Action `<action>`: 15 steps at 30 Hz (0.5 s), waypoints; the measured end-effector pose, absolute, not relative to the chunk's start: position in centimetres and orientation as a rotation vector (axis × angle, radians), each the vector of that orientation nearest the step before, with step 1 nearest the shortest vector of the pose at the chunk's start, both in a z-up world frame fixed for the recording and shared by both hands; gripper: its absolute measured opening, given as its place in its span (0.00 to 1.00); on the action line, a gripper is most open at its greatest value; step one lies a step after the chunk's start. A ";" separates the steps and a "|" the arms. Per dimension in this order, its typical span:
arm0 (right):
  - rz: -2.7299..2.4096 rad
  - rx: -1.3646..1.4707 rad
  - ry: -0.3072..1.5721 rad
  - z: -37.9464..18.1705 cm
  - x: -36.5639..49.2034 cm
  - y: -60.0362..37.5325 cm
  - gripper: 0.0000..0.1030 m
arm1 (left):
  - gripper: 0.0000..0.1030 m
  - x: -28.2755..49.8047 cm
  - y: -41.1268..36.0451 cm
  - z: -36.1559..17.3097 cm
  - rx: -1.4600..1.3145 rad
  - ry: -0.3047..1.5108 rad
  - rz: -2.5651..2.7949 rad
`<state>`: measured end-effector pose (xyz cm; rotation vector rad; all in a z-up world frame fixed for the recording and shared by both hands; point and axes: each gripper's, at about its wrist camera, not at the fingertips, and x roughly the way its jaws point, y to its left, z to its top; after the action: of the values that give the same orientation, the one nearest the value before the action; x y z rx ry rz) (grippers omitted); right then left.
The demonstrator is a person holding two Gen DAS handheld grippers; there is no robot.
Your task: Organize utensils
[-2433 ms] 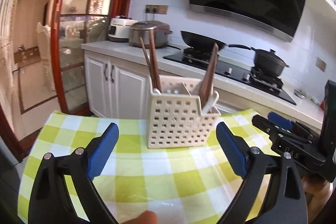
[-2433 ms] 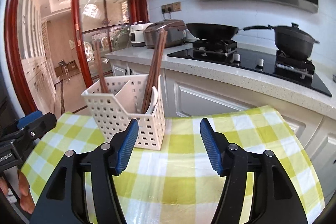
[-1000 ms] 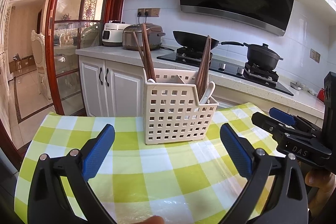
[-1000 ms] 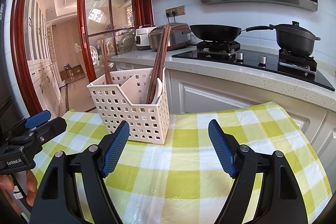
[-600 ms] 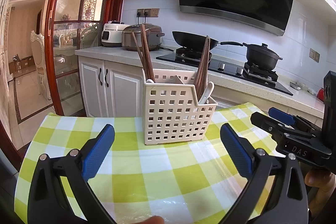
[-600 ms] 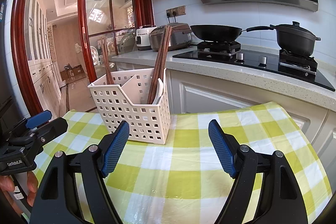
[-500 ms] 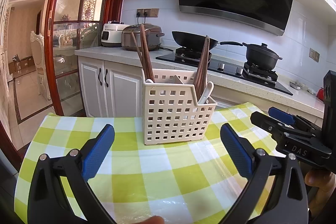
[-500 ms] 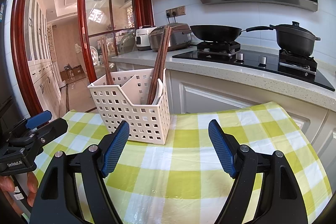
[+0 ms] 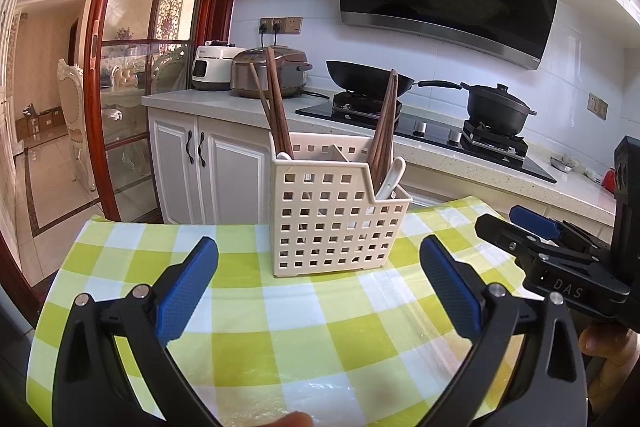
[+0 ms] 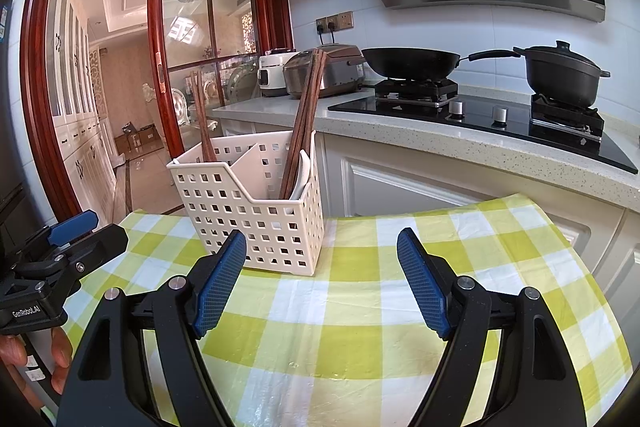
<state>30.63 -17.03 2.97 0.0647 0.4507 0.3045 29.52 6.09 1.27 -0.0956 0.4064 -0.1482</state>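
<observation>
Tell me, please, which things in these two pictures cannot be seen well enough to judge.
- Lower ends of the chopsticks: both views, hidden behind the basket wall.
- White spoon: only its end rises above the rim.
- Items at the counter's far right: left view, too small.

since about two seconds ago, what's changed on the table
Both grippers pulled back and levelled out, so the white basket sits lower and farther in view. Left gripper and right gripper stay open and empty. Basket, chopsticks and spoon are unmoved.
</observation>
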 end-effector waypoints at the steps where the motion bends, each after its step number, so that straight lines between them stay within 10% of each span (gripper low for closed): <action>1: 0.304 0.065 0.450 3.0 30.6 -17.0 0.72 | 0.95 29.5 6.1 1.3 -0.096 0.407 -0.149; 15: 0.304 0.065 0.449 3.0 30.6 -17.1 0.72 | 0.95 29.6 5.9 1.4 -0.100 0.408 -0.163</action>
<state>30.58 -17.07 3.02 0.0649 0.4491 0.3043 29.57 5.88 1.37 -0.1002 0.4084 -0.1629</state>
